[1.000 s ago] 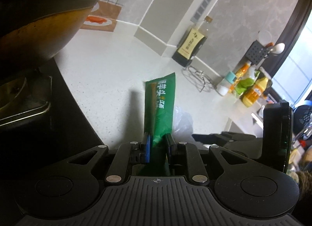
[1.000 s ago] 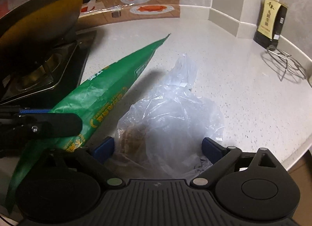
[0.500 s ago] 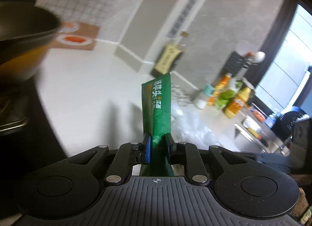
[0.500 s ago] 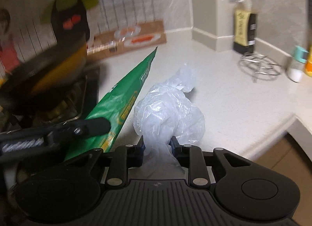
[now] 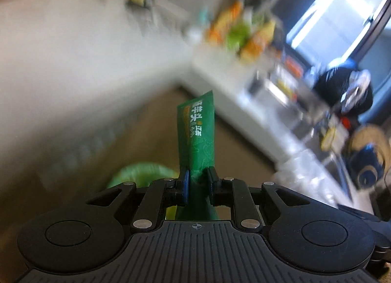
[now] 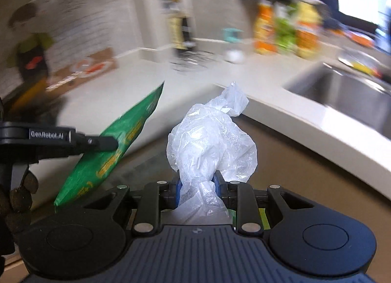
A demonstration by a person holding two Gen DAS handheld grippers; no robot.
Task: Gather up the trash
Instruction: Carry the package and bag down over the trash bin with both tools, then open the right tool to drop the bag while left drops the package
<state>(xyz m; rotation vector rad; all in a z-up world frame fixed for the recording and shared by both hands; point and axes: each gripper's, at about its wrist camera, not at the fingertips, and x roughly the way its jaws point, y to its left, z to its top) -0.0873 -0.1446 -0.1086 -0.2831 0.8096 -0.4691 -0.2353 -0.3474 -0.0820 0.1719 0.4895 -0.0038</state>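
White and blurry, the kitchen desk (image 6: 288, 109) runs along the back, with a steel sink (image 6: 342, 90) set into it on the right. Orange, green and yellow bottles (image 6: 286, 31) stand in a row by the wall, too smeared to read. Below the desk edge is brown floor (image 5: 151, 131).

The left gripper (image 5: 197, 183) is out over the floor. Its fingers (image 5: 186, 185) pinch a long green wrapper (image 5: 197, 136) near its lower end, so the wrapper sticks straight up past them. Just below and to the left of the fingers sits something round and bright green (image 5: 144, 173), too blurry to tell what it is.

The right gripper (image 6: 198, 189) is close beside the left one. Its fingers (image 6: 217, 183) squeeze the neck of a crumpled clear plastic bag (image 6: 210, 146), which puffs up above them. From this side the green wrapper (image 6: 114, 151) leans up and to the right, and the left gripper's black arm reaches in from the left edge to hold it.
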